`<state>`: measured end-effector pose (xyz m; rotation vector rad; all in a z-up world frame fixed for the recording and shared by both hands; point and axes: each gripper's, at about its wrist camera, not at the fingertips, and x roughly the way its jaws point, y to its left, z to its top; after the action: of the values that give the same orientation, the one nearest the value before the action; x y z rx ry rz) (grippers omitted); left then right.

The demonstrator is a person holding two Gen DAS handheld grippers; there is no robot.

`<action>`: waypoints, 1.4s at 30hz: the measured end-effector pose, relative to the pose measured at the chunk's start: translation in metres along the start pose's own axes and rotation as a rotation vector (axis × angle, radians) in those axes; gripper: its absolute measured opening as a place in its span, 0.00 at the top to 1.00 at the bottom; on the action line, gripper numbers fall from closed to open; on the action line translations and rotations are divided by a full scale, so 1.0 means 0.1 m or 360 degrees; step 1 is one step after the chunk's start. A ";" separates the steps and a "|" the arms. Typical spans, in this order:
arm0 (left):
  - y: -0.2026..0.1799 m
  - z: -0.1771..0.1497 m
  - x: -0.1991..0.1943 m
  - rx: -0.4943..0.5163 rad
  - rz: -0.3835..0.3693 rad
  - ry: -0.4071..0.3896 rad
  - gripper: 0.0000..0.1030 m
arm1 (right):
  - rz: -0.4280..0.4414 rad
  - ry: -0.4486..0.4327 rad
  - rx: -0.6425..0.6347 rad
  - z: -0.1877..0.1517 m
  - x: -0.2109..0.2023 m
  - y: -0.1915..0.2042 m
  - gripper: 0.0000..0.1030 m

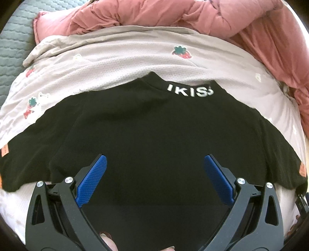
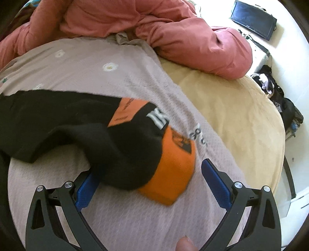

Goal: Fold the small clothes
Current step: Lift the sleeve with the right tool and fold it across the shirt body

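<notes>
A small black shirt [image 1: 150, 123] with white letters on its collar [image 1: 190, 91] lies spread flat on a pale strawberry-print blanket [image 1: 115, 63]. My left gripper [image 1: 154, 162] hangs open over the shirt's middle, blue pads wide apart, nothing between them. In the right wrist view the shirt's black sleeve [image 2: 81, 123] ends in an orange cuff [image 2: 171, 173] that lies between the spread fingers of my right gripper [image 2: 152, 170]. That gripper is open; its left pad [image 2: 87, 189] is partly hidden under the sleeve.
A rumpled pink quilt [image 1: 173, 17] is heaped along the far side of the blanket. A yellow bedsheet [image 2: 231, 115] lies to the right, with the bed's edge, a dark screen [image 2: 253, 19] and a pile of clothes [image 2: 274, 92] beyond. Grey quilted mattress [image 1: 15, 38] shows far left.
</notes>
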<state>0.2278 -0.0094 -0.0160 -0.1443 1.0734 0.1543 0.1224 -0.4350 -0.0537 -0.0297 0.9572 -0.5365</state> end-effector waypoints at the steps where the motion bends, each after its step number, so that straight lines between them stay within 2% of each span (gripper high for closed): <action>1: 0.03 0.03 0.03 -0.0015 0.0008 -0.0008 0.08 | -0.0022 -0.0012 0.0000 0.02 0.03 -0.02 0.04; 4: 0.12 0.04 0.06 -0.0045 -0.0010 -0.0012 0.08 | -0.0042 -0.0048 0.0021 0.07 0.06 -0.09 0.05; 6: 0.20 0.03 0.07 -0.0074 -0.0029 -0.0021 0.08 | -0.0024 -0.0091 0.0039 0.12 0.01 -0.14 0.10; 8: 0.28 0.01 0.07 -0.0098 -0.0032 -0.0034 0.08 | 0.0048 -0.0118 0.0065 0.18 -0.06 -0.17 0.28; 9: 0.35 0.01 0.06 -0.0123 -0.0027 -0.0046 0.08 | 0.0078 -0.0139 0.0071 0.21 -0.10 -0.17 0.33; 11: 0.43 0.00 0.05 -0.0156 -0.0028 -0.0058 0.08 | 0.0163 -0.0182 0.0065 0.30 -0.18 -0.16 0.59; 14: 0.54 -0.02 0.04 -0.0182 -0.0015 -0.0072 0.08 | 0.0275 -0.0226 0.0131 0.43 -0.32 -0.15 0.71; 15: 0.57 -0.03 0.03 -0.0192 -0.0014 -0.0075 0.08 | 0.0358 -0.0255 0.0177 0.48 -0.38 -0.17 0.72; 21: 0.70 -0.07 0.00 -0.0215 -0.0024 -0.0096 0.08 | 0.0708 -0.0377 0.0296 0.72 -0.67 -0.04 0.75; 25: 0.78 -0.08 -0.03 -0.0232 -0.0035 -0.0106 0.08 | 0.0934 -0.0424 0.0255 0.83 -0.90 0.29 0.75; 30: 0.94 -0.10 -0.07 -0.0258 -0.0035 -0.0127 0.08 | 0.1153 -0.0436 0.0153 0.87 -1.13 0.80 0.75; 36: 1.08 -0.13 -0.06 -0.0297 -0.0055 -0.0129 0.08 | 0.1301 -0.0452 -0.0029 0.84 -1.38 1.39 0.75; 42: 1.19 -0.17 -0.05 -0.0312 -0.0085 -0.0133 0.08 | 0.1390 -0.0399 -0.0183 0.75 -1.53 1.96 0.75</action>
<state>0.1873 0.1040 -0.0241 -0.3398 0.9689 0.2154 0.1946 -0.2118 0.0578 0.2071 0.6663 0.3238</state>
